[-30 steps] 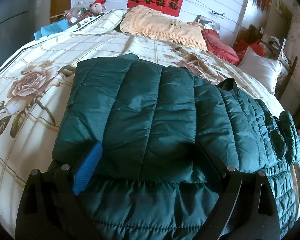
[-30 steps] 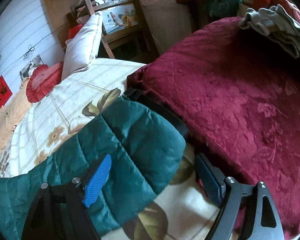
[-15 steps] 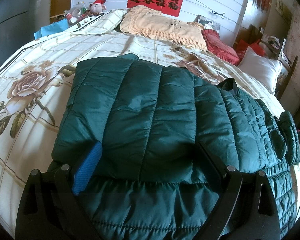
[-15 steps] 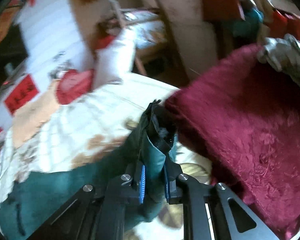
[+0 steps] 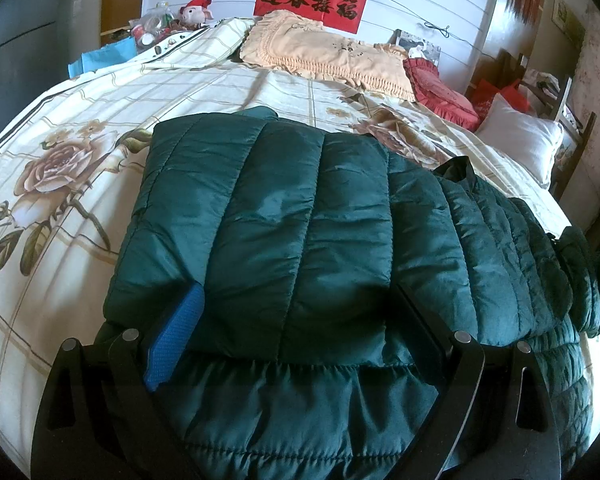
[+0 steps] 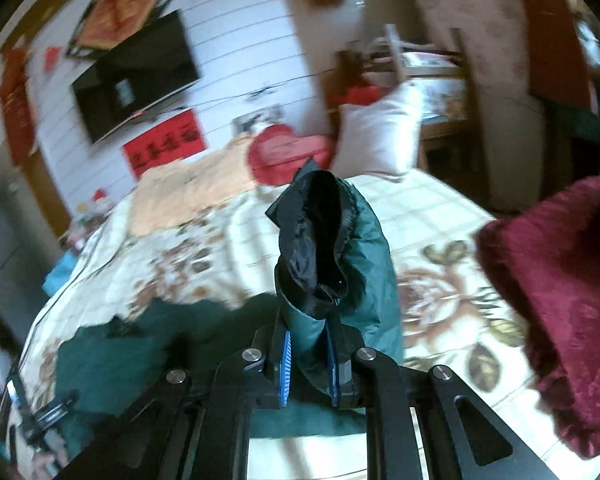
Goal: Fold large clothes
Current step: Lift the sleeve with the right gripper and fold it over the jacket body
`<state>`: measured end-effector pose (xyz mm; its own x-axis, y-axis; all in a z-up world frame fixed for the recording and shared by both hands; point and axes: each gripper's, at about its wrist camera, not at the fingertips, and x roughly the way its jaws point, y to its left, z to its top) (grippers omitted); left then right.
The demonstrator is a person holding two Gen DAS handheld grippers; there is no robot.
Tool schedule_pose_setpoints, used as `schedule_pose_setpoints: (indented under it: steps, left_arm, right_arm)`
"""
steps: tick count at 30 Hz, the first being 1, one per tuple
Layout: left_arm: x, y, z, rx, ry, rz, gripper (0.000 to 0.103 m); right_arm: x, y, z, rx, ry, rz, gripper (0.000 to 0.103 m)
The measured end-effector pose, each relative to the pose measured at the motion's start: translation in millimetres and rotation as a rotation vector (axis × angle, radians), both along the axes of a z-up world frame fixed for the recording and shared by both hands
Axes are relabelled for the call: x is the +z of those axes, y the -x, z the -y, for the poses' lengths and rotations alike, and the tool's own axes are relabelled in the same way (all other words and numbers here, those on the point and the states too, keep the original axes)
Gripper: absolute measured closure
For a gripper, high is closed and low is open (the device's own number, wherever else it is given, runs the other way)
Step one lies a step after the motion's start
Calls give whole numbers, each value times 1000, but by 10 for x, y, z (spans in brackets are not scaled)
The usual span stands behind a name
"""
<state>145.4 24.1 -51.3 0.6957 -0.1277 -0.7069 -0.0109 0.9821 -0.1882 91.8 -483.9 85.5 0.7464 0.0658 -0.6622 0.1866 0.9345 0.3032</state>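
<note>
Right claw [image 6: 307,364]: fingers nearly together, blue pads clamped on one sleeve [image 6: 340,248] of the jacket. Sleeve stands up from the pads, dark cuff opening uppermost, lifted off the bed [image 6: 440,216]. Claw points toward the headboard wall; view blurred.

Left claw [image 5: 295,324]: fingers spread wide, low at the near hem of the green quilted jacket [image 5: 300,232]. One blue pad [image 5: 175,340] shows, against the folded upper layer's left corner; the opposite finger is dark against the fabric. Nothing pinched between them.

Jacket: one, lying across the floral bedspread [image 5: 59,168], a folded panel on top of the lower layer, the rest trailing right.

Beyond: one beige fringed pillow [image 5: 324,56], one red cushion [image 5: 440,92], one white pillow [image 5: 520,140], one red banner [image 5: 312,0] on the wall. Right view: one maroon blanket [image 6: 560,300] beside the bed, one dark wall screen [image 6: 135,76].
</note>
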Motion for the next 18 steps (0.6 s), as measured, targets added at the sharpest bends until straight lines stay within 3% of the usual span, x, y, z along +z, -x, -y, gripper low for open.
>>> schedule_pose_setpoints:
  steps: [18]
  left_arm:
    - [51,97,-22,6,33,33,10]
  right_arm:
    - [-30,-340,-1521,313,-86,-39,90]
